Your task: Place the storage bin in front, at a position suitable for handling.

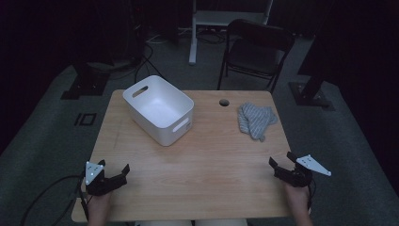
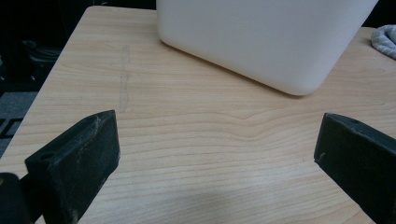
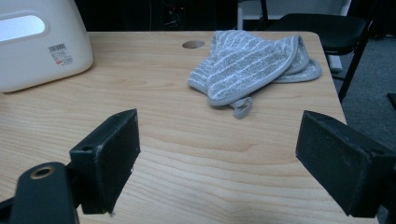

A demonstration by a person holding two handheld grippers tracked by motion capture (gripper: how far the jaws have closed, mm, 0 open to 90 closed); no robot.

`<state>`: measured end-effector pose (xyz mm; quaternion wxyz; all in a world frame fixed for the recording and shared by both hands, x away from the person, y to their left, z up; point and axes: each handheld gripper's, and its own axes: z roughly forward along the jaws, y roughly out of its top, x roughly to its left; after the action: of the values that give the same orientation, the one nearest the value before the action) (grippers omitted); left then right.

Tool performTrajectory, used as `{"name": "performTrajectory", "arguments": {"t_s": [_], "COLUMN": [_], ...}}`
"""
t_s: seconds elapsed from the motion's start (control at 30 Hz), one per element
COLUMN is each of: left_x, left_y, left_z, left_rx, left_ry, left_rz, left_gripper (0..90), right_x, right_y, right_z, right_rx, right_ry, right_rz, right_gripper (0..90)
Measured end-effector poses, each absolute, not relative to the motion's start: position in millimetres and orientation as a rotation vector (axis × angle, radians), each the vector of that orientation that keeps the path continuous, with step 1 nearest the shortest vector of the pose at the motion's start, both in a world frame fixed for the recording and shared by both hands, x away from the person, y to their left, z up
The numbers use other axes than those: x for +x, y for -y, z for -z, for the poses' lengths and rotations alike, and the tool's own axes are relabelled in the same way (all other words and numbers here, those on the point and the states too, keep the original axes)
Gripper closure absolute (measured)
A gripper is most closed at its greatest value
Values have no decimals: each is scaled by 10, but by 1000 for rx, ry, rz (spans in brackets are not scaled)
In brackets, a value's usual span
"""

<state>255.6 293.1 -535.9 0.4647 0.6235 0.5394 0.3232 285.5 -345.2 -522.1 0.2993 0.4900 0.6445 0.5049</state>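
A white plastic bin (image 1: 159, 108) with handle slots stands on the wooden table (image 1: 207, 160), left of centre toward the back. A grey striped cloth (image 1: 255, 119) lies crumpled at the back right, near a round hole (image 1: 224, 102) in the tabletop. My left gripper (image 1: 114, 174) rests near the front left corner, jaws open and empty, facing the bin (image 2: 261, 37). At the front right, my right gripper (image 1: 281, 162) is open with nothing between its jaws, and the cloth (image 3: 252, 63) lies ahead of it. The bin's labelled end (image 3: 39, 44) shows at that view's left.
A dark folding chair (image 1: 256, 49) stands behind the table, with a white stand (image 1: 193, 28) beside it. Black equipment bases sit on the grey carpet at both sides. Cables trail from the left gripper off the table's front left.
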Motion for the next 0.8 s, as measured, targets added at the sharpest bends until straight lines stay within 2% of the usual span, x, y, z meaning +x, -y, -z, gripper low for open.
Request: {"name": "performTrajectory", "arguments": {"t_s": [0.4,0.8], "left_x": [2516,2525], "left_y": [-2929,-2934], "left_z": [5343,5348], "left_rx": [1522,1533], "left_ry": [-1326,-1327], "left_rz": [-815,-816], "left_gripper": [4,4], "right_x": [2971,3116], "right_y": [3424,3185], "right_z": [5234,5131], "right_rx": [1327,1254], "right_ry": [-1754,-1871], "right_rz": [-1303,-1322], "right_gripper": [135,135]}}
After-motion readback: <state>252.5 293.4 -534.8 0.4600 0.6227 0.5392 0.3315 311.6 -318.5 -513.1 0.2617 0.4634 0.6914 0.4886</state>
